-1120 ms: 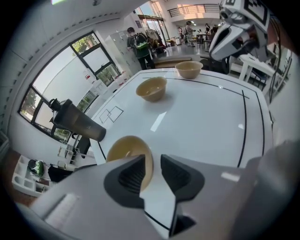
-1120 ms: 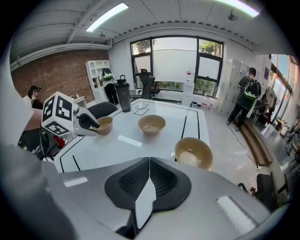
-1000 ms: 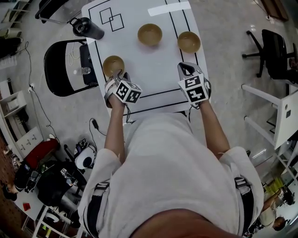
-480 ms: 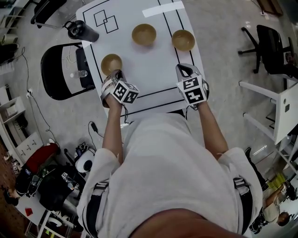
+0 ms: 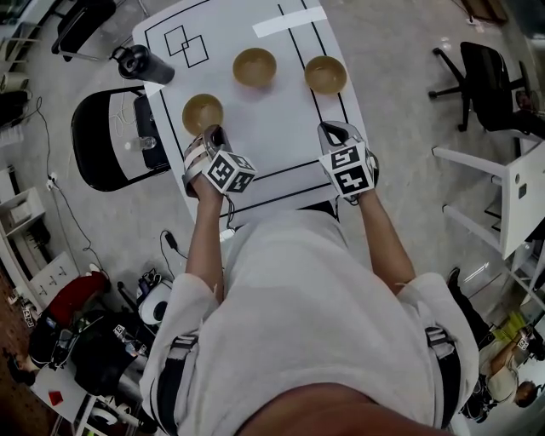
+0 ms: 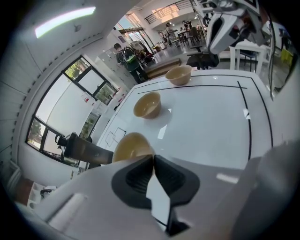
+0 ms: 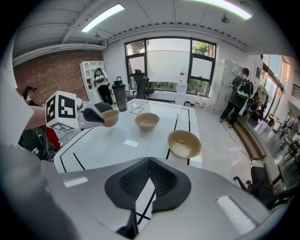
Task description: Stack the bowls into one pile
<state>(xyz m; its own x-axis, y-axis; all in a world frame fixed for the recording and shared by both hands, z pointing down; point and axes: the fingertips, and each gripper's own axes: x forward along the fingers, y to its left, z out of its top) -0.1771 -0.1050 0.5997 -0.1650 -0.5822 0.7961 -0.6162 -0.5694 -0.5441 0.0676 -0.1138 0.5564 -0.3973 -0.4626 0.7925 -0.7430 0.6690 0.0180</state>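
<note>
Three tan bowls stand apart on the white table (image 5: 264, 128): a left bowl (image 5: 203, 111), a middle bowl (image 5: 255, 65) and a right bowl (image 5: 325, 74). My left gripper (image 5: 213, 134) is just in front of the left bowl (image 6: 132, 146), with its jaws shut and nothing between them (image 6: 153, 157). The right gripper (image 5: 334, 128) hovers over the table's front right, short of the right bowl (image 7: 184, 143). It too is shut and empty (image 7: 149, 160). The right gripper view also shows the middle bowl (image 7: 147, 121), the left bowl (image 7: 110, 117) and the left gripper (image 7: 89, 117).
A black bottle (image 5: 140, 61) stands at the table's far left corner. A black chair (image 5: 106, 136) is beside the table's left edge, and an office chair (image 5: 485, 85) stands off to the right. Black lines and a white strip (image 5: 287, 21) mark the tabletop. People stand in the background.
The head camera has drifted, so the table sits a little higher and further left in the picture. Both grippers keep about the same places near the table's front edge.
</note>
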